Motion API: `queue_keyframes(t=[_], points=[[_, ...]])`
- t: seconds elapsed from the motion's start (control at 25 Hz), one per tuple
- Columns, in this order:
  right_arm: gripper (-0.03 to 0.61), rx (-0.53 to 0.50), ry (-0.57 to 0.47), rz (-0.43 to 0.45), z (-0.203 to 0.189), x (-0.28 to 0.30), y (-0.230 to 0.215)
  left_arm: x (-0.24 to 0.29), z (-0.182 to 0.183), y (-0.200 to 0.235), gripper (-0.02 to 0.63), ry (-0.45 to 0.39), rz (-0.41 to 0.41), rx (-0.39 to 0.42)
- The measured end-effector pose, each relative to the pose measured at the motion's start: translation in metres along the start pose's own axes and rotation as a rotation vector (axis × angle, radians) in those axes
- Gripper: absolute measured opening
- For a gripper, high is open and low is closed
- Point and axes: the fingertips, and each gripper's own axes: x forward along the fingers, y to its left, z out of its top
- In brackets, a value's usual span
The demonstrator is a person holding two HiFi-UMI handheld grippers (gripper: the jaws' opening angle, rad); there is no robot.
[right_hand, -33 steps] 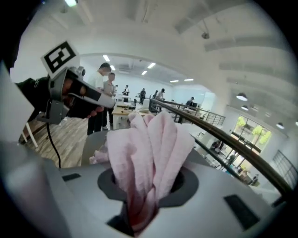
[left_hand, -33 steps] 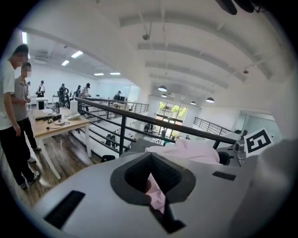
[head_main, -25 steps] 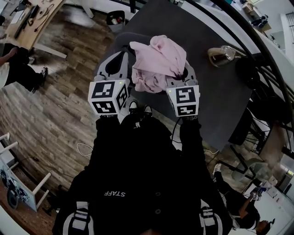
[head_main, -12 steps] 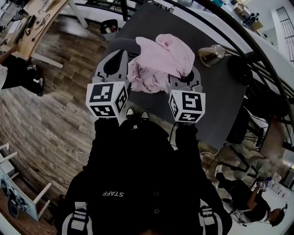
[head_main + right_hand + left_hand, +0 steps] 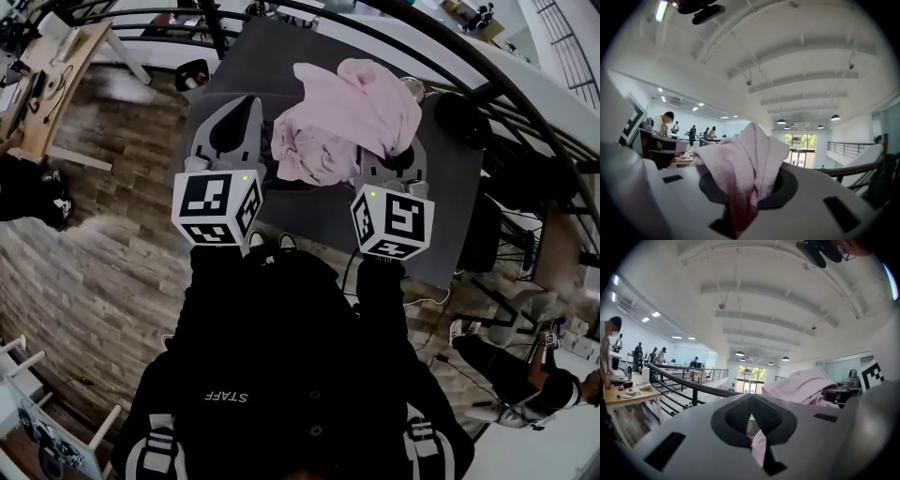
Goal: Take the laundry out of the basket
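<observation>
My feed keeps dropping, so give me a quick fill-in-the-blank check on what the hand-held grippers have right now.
1. The cloth held up is ___ in colour.
2. Counting the left hand-held gripper and the right hand-held gripper, the number shut on the cloth is ___.
3. The dark grey surface below the cloth is a ___.
Missing words: pink; two; table.

I count one pink garment. I carry two grippers, my left gripper and my right gripper, and two marker cubes, the left cube and the right cube. One dark grey table, one wooden desk.
</observation>
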Motion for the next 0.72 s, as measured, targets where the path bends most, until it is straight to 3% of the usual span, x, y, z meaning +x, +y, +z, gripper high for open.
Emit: queue_keyframes(t=[0.36, 0.72], points=[[0.103, -0.018, 0.011, -0.189, -0.009, -0.045, -0.071, 0.024, -0.009, -0.067, 0.002, 0.019, -0.137, 0.029], [0.103, 0.003, 0.102, -0.307, -0.065, -0.078, -0.125, 0.041, -0.049, -0.117, 0.002, 0.078, -0.207, 0.046]])
